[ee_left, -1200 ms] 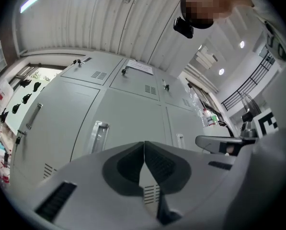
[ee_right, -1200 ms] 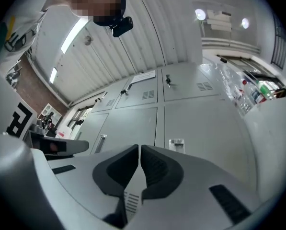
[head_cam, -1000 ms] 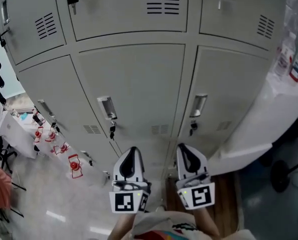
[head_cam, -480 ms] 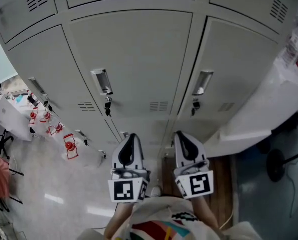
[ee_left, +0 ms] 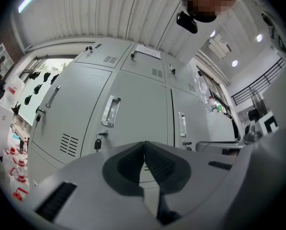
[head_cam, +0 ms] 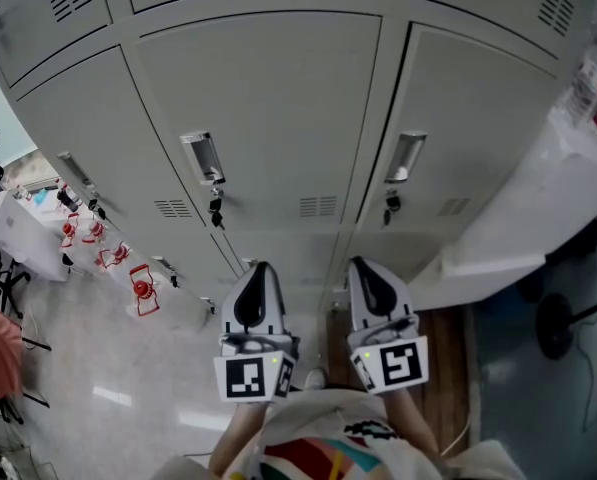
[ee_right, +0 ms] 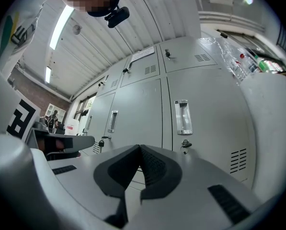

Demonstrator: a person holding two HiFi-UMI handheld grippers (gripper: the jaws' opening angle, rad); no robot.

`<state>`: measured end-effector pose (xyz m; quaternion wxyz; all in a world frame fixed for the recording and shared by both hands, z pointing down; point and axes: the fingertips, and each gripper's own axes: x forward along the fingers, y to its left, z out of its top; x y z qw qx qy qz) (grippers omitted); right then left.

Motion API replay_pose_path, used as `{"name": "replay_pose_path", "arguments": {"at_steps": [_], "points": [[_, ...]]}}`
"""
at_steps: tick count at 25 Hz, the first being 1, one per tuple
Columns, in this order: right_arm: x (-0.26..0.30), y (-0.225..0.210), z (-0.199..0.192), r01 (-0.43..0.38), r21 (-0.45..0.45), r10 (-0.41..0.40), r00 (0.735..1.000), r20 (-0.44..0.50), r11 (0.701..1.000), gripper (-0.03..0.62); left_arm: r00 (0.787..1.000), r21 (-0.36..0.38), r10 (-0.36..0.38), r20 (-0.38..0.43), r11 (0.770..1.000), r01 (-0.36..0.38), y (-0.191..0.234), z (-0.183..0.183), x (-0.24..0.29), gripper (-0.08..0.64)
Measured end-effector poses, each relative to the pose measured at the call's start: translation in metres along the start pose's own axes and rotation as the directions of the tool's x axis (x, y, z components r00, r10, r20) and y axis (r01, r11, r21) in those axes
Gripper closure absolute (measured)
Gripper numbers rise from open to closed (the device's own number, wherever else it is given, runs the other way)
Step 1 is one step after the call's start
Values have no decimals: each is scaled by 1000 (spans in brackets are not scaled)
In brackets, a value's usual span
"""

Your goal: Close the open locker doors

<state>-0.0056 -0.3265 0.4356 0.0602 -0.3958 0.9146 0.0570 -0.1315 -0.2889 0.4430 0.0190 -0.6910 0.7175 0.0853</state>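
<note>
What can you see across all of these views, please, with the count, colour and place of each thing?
Pale grey metal locker doors: at least six, grey, filling the wall ahead; none visibly ajar.
Silver recessed door handles: three, silver, one per middle-row door.
Small dark keys hanging in locks: two, dark, below the middle and right handles.
Small red-and-white objects: several, red, floor at left.
White tabletop: one, white, right.
Left claw: one, white with black pads, shut, empty.
Right claw: one, same colours, shut, empty.
</note>
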Motion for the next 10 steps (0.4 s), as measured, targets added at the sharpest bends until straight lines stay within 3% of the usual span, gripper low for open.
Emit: {"name": "replay_pose_path", "arguments": {"at_steps": [10], "points": [[-4,1,-2,-4,-3,4,1000,-1,1000,585,1000,-1,0,-5,1000,0,-2,-1,-1,554]]}}
